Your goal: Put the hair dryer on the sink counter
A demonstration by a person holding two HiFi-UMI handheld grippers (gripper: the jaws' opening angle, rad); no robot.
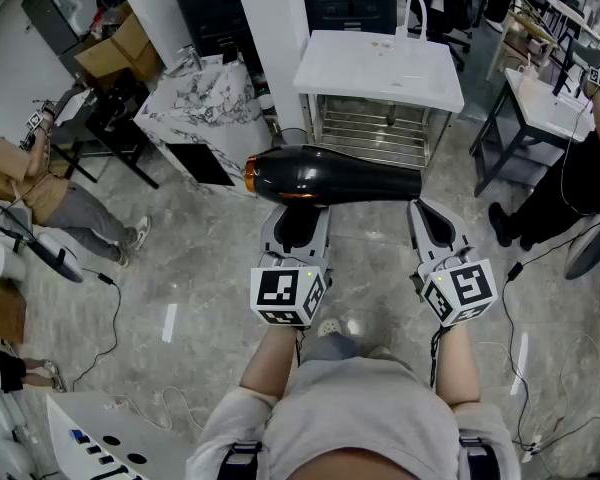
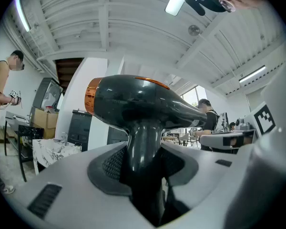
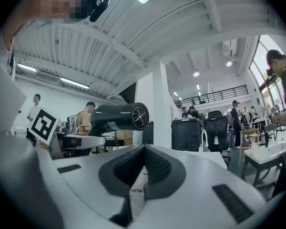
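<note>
Hair dryer [image 1: 330,176]: carried in mid-air at the centre of the head view, barrel level across the frame, orange-ringed end to the left
Sink desk [image 1: 380,73]: seen at the upper centre, well apart from the dryer; placement is judged not yet begun
Left gripper [image 1: 295,218]: its fingers [image 2: 109,166] are clamped on the dryer's glossy handle [image 2: 143,147], which stands upright between the pads
Right gripper [image 1: 428,213]: its fingers [image 3: 128,168] are drawn together at the tips, and nothing is held
Risk, swivel: the barrel could be tipped in the grip, since only the smooth round handle is pinched and the long body overhangs to the right
Risk, drop: bare floor lies below, so a slip would be costly
Risk, placement: the faucet [image 1: 415,13] could be struck, or the rounded barrel could be left to roll once released
Head view only: the desk's place relative to the dryer is shown, as are both grippers side by side
Left gripper view only: pad contact on the handle is confirmed
Right gripper view only: the dryer's round grilled end [image 3: 136,116] is seen, at the left of centre
</note>
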